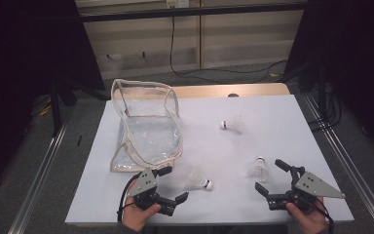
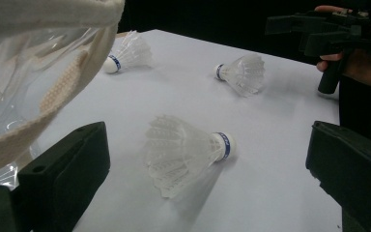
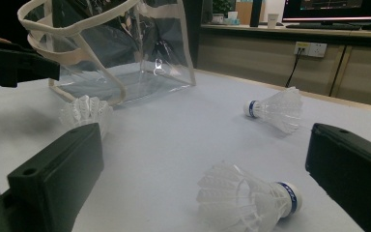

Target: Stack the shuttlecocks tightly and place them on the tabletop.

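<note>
Near shuttlecock (image 1: 198, 181) lies on its side on white table (image 1: 282, 122), near front edge, cork toward right, just right of left gripper (image 1: 169, 184). Left gripper's jaws wide apart, holding nothing, shuttlecock (image 2: 186, 152) between them farther ahead. Second shuttlecock (image 1: 259, 168) just beyond right gripper (image 1: 271, 177), whose jaws are spread and empty too. Third shuttlecock (image 1: 232, 125) farther back, mid-table. Clear bag (image 1: 146, 129) with cream trim stands open at left, behind left gripper.

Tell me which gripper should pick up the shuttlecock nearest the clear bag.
Left. The left gripper is open with that shuttlecock lying right in front of its jaws, beside the clear bag. The right gripper faces another shuttlecock.
</note>
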Demonstrator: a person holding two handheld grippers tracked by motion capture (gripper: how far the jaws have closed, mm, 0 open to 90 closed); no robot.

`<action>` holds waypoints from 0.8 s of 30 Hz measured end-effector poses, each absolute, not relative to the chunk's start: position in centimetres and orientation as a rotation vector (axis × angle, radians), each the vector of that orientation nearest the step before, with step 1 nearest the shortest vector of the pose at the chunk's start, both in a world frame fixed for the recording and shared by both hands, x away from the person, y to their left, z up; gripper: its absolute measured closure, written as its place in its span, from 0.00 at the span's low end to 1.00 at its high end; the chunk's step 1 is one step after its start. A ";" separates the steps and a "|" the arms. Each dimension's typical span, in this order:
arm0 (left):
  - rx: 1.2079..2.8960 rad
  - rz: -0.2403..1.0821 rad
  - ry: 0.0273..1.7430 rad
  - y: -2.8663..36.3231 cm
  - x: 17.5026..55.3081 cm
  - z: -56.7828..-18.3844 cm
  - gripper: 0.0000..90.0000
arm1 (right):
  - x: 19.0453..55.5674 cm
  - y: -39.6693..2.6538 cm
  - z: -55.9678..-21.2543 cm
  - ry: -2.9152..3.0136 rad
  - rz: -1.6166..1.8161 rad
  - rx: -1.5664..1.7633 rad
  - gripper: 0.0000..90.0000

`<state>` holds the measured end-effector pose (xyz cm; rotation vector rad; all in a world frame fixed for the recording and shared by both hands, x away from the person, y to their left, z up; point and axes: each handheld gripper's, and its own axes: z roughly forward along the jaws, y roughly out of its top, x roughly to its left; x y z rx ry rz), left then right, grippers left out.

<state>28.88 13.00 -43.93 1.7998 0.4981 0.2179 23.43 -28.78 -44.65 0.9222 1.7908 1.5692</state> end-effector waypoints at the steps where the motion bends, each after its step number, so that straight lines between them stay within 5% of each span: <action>1: 1.802 0.217 0.498 12.9 28.9 -44.0 0.02 | 23.4 -28.8 -44.6 1.791 1.569 0.922 0.00; 24: 1.834 0.128 0.578 10.6 29.1 -44.2 0.09 | 23.5 -28.7 -44.6 1.789 1.569 0.923 0.00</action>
